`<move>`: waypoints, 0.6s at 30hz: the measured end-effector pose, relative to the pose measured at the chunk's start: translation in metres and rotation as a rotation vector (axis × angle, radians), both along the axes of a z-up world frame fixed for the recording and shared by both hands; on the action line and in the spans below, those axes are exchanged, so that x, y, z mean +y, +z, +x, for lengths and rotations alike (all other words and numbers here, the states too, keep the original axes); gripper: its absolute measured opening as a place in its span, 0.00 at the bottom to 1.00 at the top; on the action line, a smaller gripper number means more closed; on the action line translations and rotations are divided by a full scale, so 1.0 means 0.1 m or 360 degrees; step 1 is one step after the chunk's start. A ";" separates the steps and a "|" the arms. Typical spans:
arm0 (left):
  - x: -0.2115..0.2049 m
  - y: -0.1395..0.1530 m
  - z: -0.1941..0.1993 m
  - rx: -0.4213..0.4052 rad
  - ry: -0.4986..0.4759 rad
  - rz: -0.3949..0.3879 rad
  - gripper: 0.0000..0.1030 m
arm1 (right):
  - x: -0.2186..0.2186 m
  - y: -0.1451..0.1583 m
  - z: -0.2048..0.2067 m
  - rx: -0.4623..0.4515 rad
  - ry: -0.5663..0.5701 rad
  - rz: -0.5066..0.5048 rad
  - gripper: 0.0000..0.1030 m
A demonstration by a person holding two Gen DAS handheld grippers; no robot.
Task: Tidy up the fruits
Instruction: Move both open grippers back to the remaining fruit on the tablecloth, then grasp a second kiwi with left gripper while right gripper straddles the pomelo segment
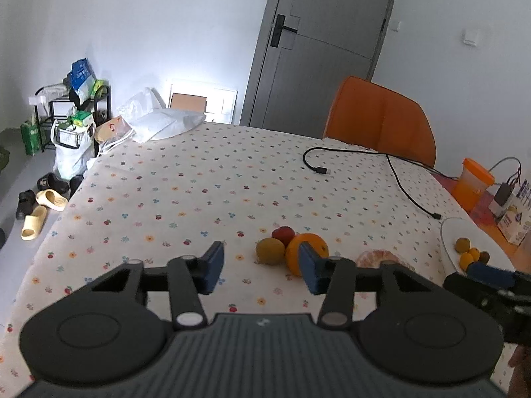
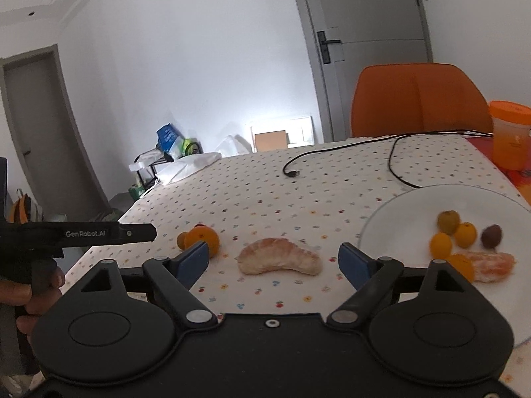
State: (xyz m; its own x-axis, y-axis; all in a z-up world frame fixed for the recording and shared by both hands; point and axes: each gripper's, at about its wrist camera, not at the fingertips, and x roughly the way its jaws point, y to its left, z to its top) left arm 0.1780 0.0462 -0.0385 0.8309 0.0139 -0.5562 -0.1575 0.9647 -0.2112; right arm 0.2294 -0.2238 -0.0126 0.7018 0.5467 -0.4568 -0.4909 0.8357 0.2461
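In your left wrist view, your left gripper (image 1: 262,267) hangs over the flowered tablecloth (image 1: 199,199) with its 2 blue pads spread and nothing between them. The right pad (image 1: 310,270) stands in front of the orange (image 1: 307,252), hiding part of it; whether it touches the fruit you cannot tell. Just left of the orange lies a yellow-green fruit (image 1: 270,250), and behind the 2 sits a red fruit (image 1: 283,233), the 3 bunched together. A peeled citrus segment (image 1: 378,257) lies on the cloth to the right, partly hidden by the gripper's linkage. At the right edge the white plate (image 1: 451,229) carries several small fruits, and your right gripper's dark body (image 1: 488,285) reaches in below it. A black cable (image 1: 398,179) runs across the far cloth, with an orange-lidded cup (image 1: 473,182) and an orange chair (image 1: 381,119) beyond.

In your right wrist view, your right gripper (image 2: 273,263) holds its pads spread wide, gripping nothing. The peeled segment (image 2: 280,260) lies on the cloth between and just beyond the 2 pads, clear of both. The plate (image 2: 415,205) sits to the right, holding 4 small round fruits, a dark brown one (image 2: 491,235) and another peeled segment (image 2: 491,263). To the left, the orange (image 2: 202,237) shows just behind the left pad (image 2: 194,262), with the left gripper's black body (image 2: 99,232) and the hand (image 2: 30,298) holding it at the frame edge.
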 end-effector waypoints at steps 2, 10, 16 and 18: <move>0.03 -0.02 0.03 0.0008 0.0001 -0.0018 0.36 | 0.05 -0.02 0.02 0.0015 0.0012 -0.0009 0.82; 0.09 -0.10 0.17 0.0034 -0.0014 -0.0061 0.32 | 0.29 -0.10 0.15 0.0058 0.0020 -0.0120 0.82; 0.09 -0.16 0.27 0.0054 -0.0037 -0.0072 0.32 | 0.40 -0.17 0.25 0.0107 -0.0016 -0.0190 0.83; 0.09 -0.19 0.31 0.0063 -0.0041 -0.0076 0.32 | 0.44 -0.19 0.27 0.0120 -0.0018 -0.0210 0.86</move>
